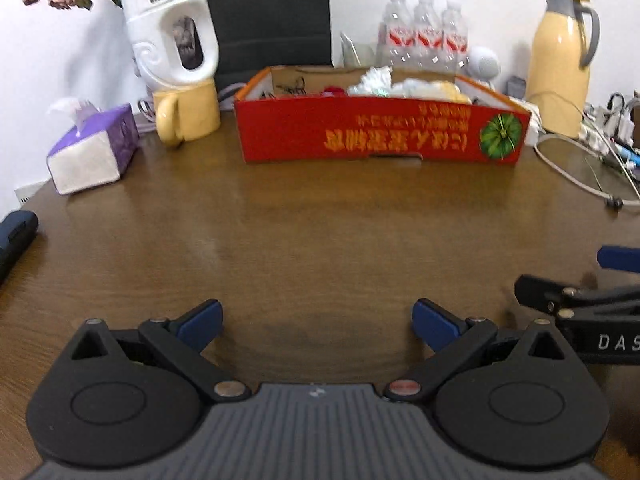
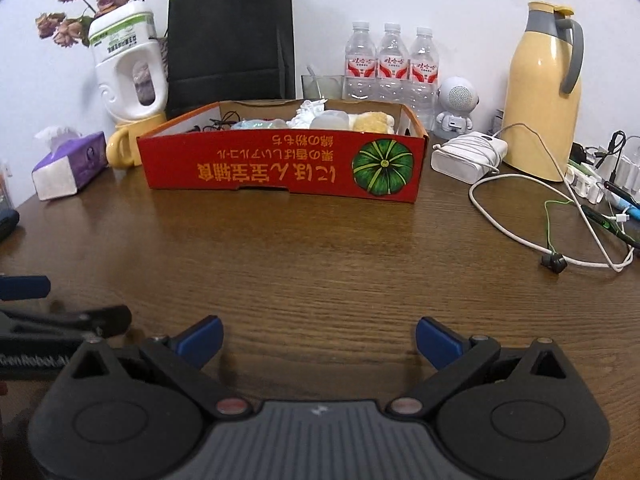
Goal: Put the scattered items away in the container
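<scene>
A red cardboard box (image 1: 380,136) (image 2: 280,168) with a green pumpkin picture stands at the back of the brown table. Inside it lie white crumpled wrappers (image 2: 310,114), a yellow soft item (image 2: 370,122) and other small things. My left gripper (image 1: 318,322) hovers low over bare wood, well short of the box, open and with nothing between its blue pads. My right gripper (image 2: 320,340) is open wide too, empty, over bare table in front of the box. Each gripper shows at the edge of the other's view.
A purple tissue pack (image 2: 68,164), yellow mug (image 2: 128,142) and white jug with dried flowers (image 2: 128,68) stand left. A black bag (image 2: 230,36), three water bottles (image 2: 390,64), yellow thermos (image 2: 544,88), white charger (image 2: 466,158) and cables (image 2: 552,216) crowd the back and right.
</scene>
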